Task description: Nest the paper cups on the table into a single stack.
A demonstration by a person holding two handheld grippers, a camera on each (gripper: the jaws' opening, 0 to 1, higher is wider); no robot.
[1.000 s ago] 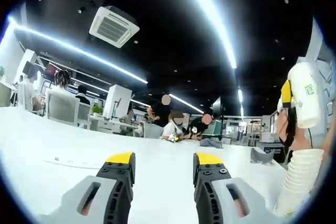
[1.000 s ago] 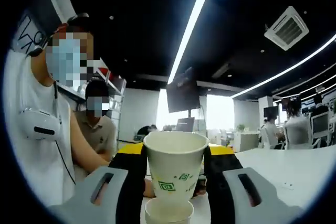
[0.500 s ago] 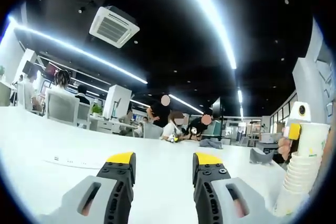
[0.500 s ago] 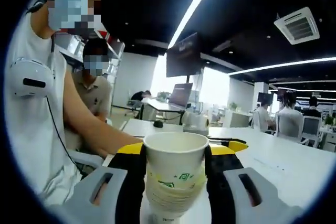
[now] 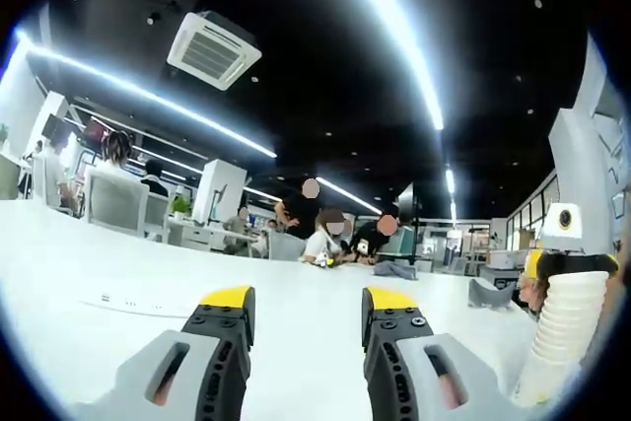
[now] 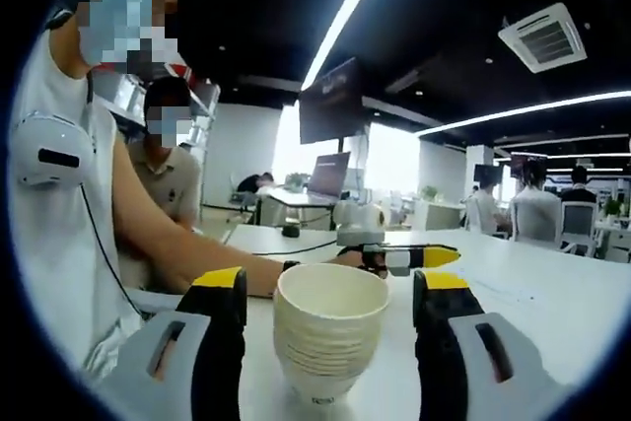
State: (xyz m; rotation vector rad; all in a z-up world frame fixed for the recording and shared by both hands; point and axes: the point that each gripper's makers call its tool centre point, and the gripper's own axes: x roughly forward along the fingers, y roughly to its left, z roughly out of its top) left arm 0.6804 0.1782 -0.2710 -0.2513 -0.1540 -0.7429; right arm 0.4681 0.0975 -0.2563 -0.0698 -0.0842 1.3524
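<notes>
A stack of several nested white paper cups [image 6: 328, 334] stands upright on the white table [image 6: 537, 295], between the jaws of my right gripper [image 6: 331, 288]. Those jaws are open and stand clear of the stack on both sides. In the left gripper view the same stack [image 5: 564, 337] rises at the far right edge, with the right gripper [image 5: 570, 265] and its yellow tips around the top. My left gripper [image 5: 308, 308] is open low over the table with nothing between its fingers. In the right gripper view the left gripper [image 6: 434, 256] lies just behind the stack.
A person in a white top sits close at the left of the right gripper view, one forearm [image 6: 197, 263] lying on the table toward the stack. A thin cable [image 5: 133, 305] lies on the table ahead of the left gripper. Desks, chairs and people fill the far background.
The right gripper brought the cup it held down onto the stack, seated it, then opened its jaws. The left gripper has stayed still.
</notes>
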